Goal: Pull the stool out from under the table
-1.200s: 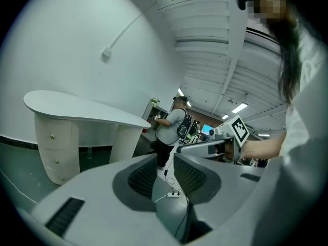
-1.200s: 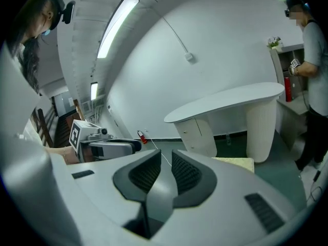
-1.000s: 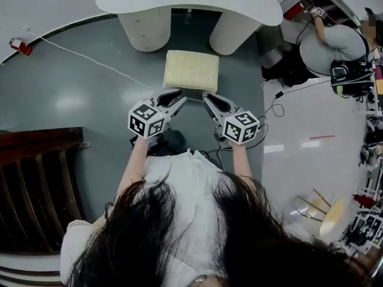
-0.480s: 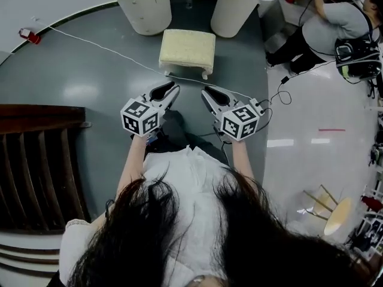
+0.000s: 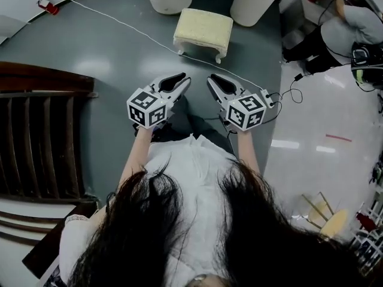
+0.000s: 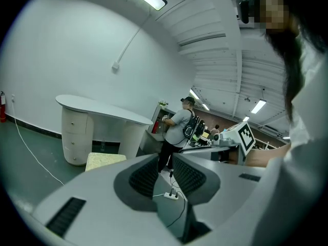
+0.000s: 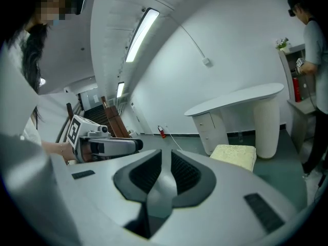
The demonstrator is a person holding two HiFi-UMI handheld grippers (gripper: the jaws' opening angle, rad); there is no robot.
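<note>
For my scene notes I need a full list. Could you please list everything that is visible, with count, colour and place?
stool: one, cream cushion on white legs, on the floor in front of the table, apart from both claws
table: one, white, two pedestals, near the wall
cable: one, white, across the floor, passing the stool
red object: one, by the wall, too small to identify
stair railing: one, dark brown wood, at the wearer's left
power strip: one, white, on the floor
other person: one, grey shirt, far right
left claw: one, white with black pads, closed, empty
right claw: one, same colours, closed, empty
</note>
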